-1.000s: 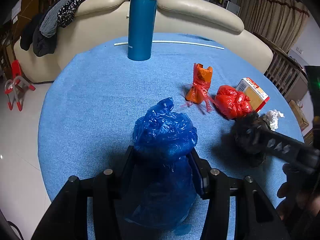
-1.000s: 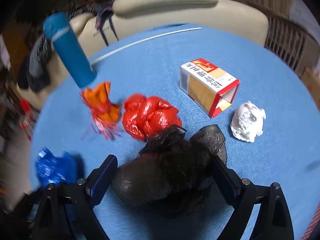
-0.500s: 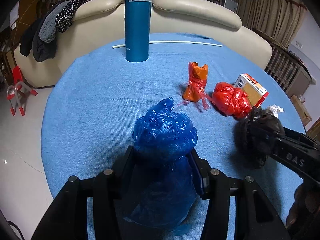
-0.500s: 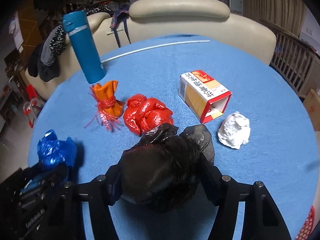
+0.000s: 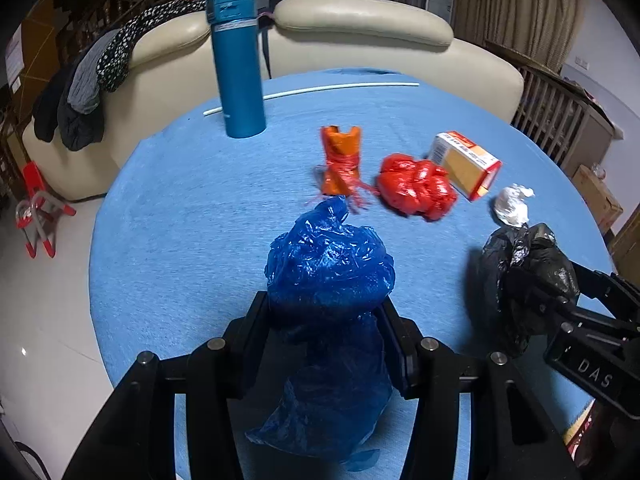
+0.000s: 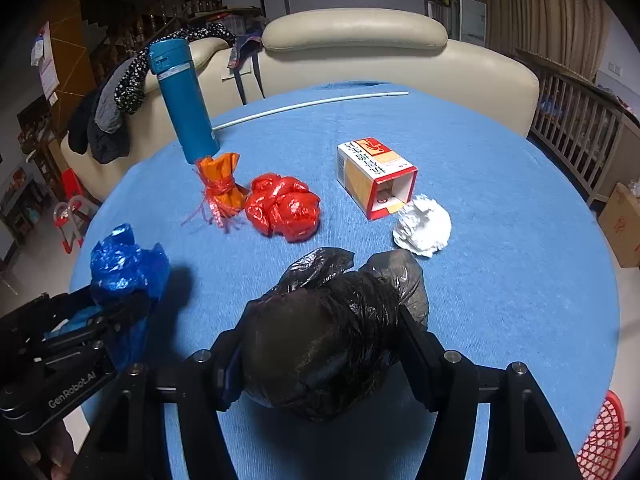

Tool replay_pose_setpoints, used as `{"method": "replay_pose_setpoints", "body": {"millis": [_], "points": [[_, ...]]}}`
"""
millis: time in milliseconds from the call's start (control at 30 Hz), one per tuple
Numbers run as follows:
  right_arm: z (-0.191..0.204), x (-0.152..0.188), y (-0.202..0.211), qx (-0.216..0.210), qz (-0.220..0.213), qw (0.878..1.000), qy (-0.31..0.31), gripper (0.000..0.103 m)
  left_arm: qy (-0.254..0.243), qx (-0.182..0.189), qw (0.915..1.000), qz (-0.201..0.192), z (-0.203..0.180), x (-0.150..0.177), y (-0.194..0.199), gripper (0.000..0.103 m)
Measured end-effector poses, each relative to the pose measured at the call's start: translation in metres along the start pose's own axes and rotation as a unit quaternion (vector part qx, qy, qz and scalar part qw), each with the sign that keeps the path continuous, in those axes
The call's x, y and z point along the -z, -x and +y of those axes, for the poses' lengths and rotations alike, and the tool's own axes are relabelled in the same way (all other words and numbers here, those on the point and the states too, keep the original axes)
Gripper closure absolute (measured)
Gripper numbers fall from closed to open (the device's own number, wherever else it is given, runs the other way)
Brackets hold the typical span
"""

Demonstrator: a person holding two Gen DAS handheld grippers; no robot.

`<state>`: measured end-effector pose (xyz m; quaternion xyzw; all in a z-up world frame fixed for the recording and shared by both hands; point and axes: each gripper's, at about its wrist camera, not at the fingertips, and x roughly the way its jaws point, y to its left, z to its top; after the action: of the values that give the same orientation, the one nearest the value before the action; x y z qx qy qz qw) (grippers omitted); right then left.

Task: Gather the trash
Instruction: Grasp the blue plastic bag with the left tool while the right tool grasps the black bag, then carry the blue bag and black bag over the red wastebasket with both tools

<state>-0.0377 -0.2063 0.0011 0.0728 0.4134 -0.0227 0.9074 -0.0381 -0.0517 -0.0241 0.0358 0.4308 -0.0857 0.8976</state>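
My left gripper (image 5: 326, 320) is shut on a crumpled blue plastic bag (image 5: 328, 272), held above the round blue table (image 5: 180, 220); it also shows in the right wrist view (image 6: 120, 264). My right gripper (image 6: 320, 344) is shut on a crumpled black plastic bag (image 6: 332, 328), seen at the right of the left wrist view (image 5: 524, 276). On the table lie an orange tied wrapper (image 6: 220, 184), a red plastic bag (image 6: 284, 206), an open orange-and-white carton (image 6: 376, 176) and a white paper wad (image 6: 422, 226).
A tall teal flask (image 5: 238, 64) stands at the table's far side beside a thin white rod (image 5: 320, 88). A cream sofa (image 5: 360, 32) with clothes draped on it is behind. A red mesh basket (image 6: 604, 432) sits on the floor at the lower right.
My right gripper closed on the black bag and lifted it. Both grippers pulled back from the table and rose with their bags.
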Motion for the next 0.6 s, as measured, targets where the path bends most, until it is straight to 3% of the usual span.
{"method": "replay_pose_setpoints", "body": {"millis": [600], "points": [[-0.019, 0.015, 0.034, 0.024, -0.033, 0.999, -0.007, 0.035, -0.039, 0.006, 0.9991, -0.016, -0.035, 0.01, 0.026, 0.05]]}}
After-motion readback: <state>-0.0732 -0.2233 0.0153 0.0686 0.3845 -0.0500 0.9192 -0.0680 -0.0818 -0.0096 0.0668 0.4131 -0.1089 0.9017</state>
